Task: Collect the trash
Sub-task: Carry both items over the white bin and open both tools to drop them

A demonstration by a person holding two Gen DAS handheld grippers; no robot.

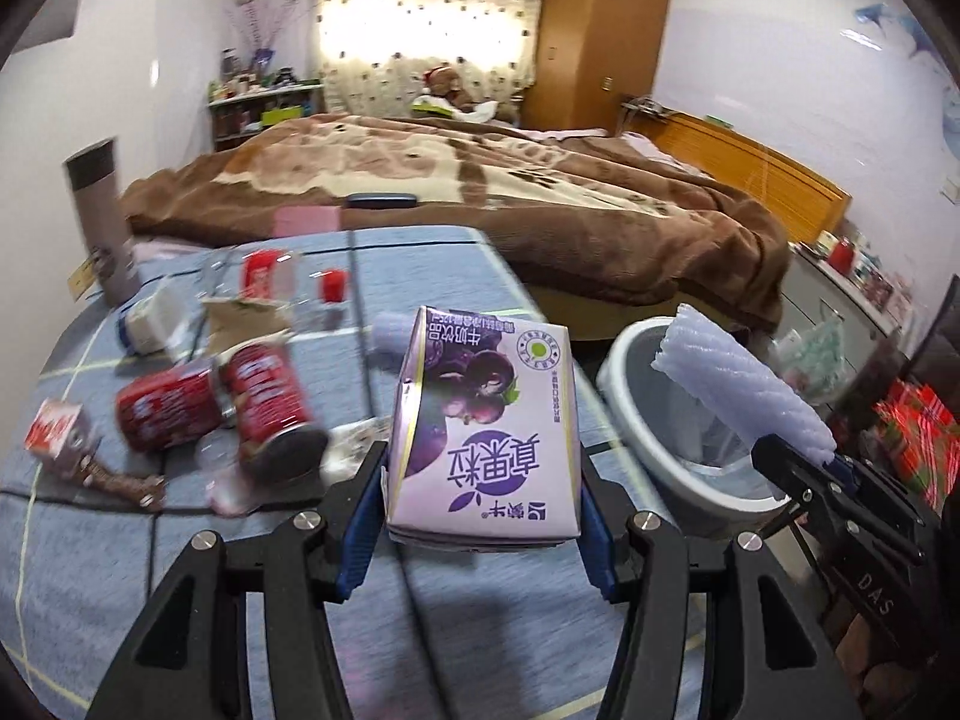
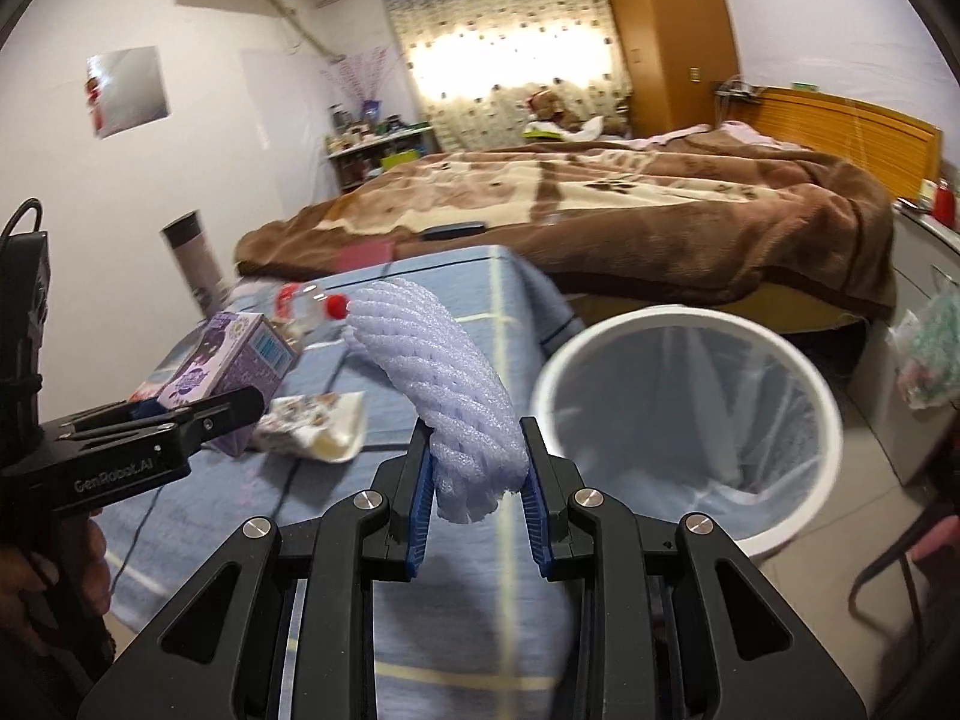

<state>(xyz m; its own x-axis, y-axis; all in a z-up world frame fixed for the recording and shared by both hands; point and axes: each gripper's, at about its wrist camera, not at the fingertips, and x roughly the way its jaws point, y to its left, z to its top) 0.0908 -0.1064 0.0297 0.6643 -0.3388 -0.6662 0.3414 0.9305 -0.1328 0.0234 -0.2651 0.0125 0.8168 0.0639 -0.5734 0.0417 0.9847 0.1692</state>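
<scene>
We note right gripper [image 2: 477,483] pinching foam net [image 2: 432,360], bin [image 2: 825,420] just right-ahead, nearer this hand; left gripper [image 1: 483,516] clamping milk carton [image 1: 483,414], bin farther right.

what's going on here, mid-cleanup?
A person with a gripper in each hand is collecting trash off a blue-covered table. The left gripper is clamped on a purple drink carton; the right gripper pinches a white foam fruit net. Both are held up near the lined white waste bin, with nothing dropped in yet. Two red cans, a plastic bottle and wrappers lie on the table.
</scene>
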